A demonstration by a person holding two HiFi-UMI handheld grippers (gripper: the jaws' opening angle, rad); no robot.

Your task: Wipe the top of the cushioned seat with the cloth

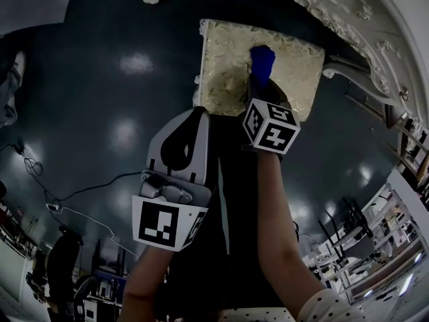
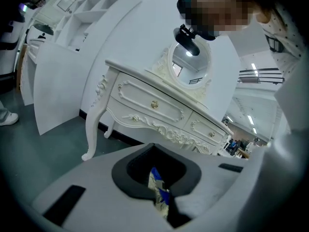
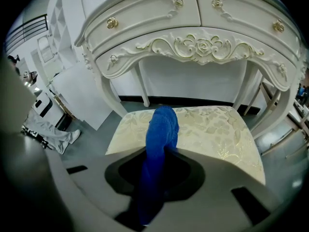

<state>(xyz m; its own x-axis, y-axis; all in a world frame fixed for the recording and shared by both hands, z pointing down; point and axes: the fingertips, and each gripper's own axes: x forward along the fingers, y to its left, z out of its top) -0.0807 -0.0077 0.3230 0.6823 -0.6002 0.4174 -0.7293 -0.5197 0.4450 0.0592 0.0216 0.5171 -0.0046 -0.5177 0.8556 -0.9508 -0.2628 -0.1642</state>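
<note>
The cushioned seat (image 1: 228, 59) has a cream and gold floral top and stands in front of a white dressing table (image 1: 348, 19). My right gripper (image 1: 260, 89) is shut on a blue cloth (image 1: 262, 60), which reaches over the middle of the seat. In the right gripper view the cloth (image 3: 161, 127) runs from the right gripper (image 3: 157, 173) onto the seat (image 3: 217, 129); whether it presses on the fabric I cannot tell. My left gripper (image 1: 196, 116) hovers at the seat's near left edge, jaws together and holding nothing. Through the left gripper (image 2: 157, 178) only a sliver of seat fabric shows.
The dressing table (image 3: 203, 47) has carved drawers, curved legs (image 2: 94, 129) and an oval mirror (image 2: 190, 62). A white panel (image 3: 77, 93) leans at the left, with a person's legs and shoe (image 3: 50, 134) beside it. Cables (image 1: 80, 196) lie on the dark glossy floor.
</note>
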